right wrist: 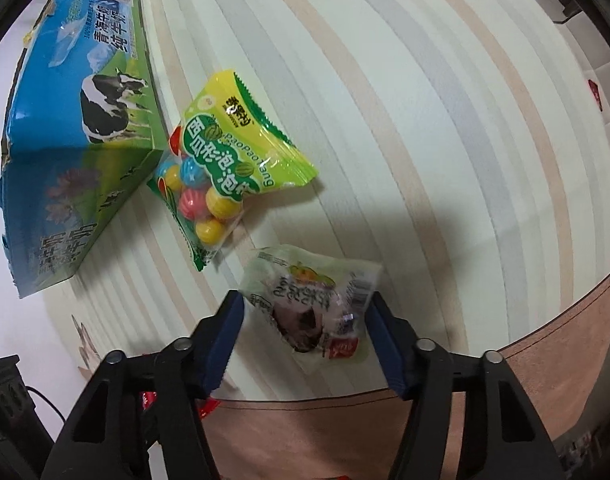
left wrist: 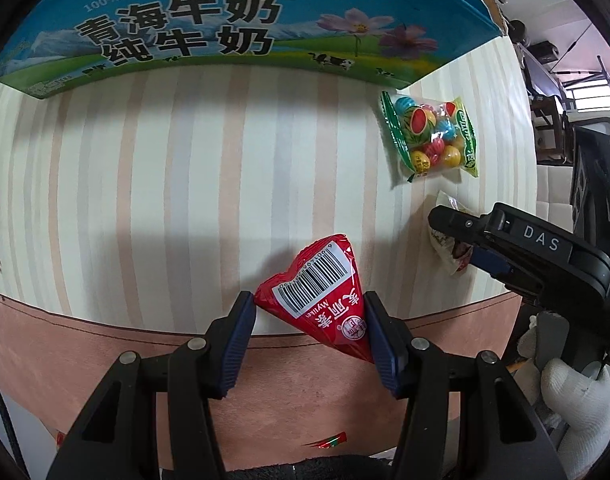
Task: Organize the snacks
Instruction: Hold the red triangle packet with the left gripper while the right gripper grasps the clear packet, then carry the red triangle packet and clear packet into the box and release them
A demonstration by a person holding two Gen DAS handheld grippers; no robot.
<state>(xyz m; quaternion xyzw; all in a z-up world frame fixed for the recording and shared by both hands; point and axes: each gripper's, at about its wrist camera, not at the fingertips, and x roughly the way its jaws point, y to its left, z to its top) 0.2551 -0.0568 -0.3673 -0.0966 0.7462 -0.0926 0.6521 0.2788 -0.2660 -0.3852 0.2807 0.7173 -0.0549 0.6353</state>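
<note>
Left wrist view: your left gripper [left wrist: 309,312] has its blue fingers [left wrist: 241,344] pressed to both sides of a red cone-shaped snack [left wrist: 325,300], barcode face up, wide end pointing away from you. The cone sits over the near edge of the desk [left wrist: 185,180], where the striped cloth meets its plain pink border. Ahead, along the far side, stands a blue and green milk carton [left wrist: 165,36] with cows and flowers printed on it. Just beside the carton's right corner lies a green bag of gumballs [left wrist: 429,136], flat on the stripes. Nearer and to the right, your right gripper [left wrist: 449,224] reaches in, its tips over a pale snack packet [left wrist: 449,252] that is mostly hidden behind them. A white glove [left wrist: 573,400] shows at the lower right.

Right wrist view: your right gripper [right wrist: 305,320] is spread wide, fingers [right wrist: 225,340] standing on either side of the pale snack packet [right wrist: 313,300], which lies flat on the desk [right wrist: 425,120] near the border. The left pad looks clear of the wrapper; at the right pad you cannot tell whether it touches. The gumball bag [right wrist: 229,160] lies just beyond, its left end touching or tucked against the corner of the milk carton [right wrist: 73,128].
</note>
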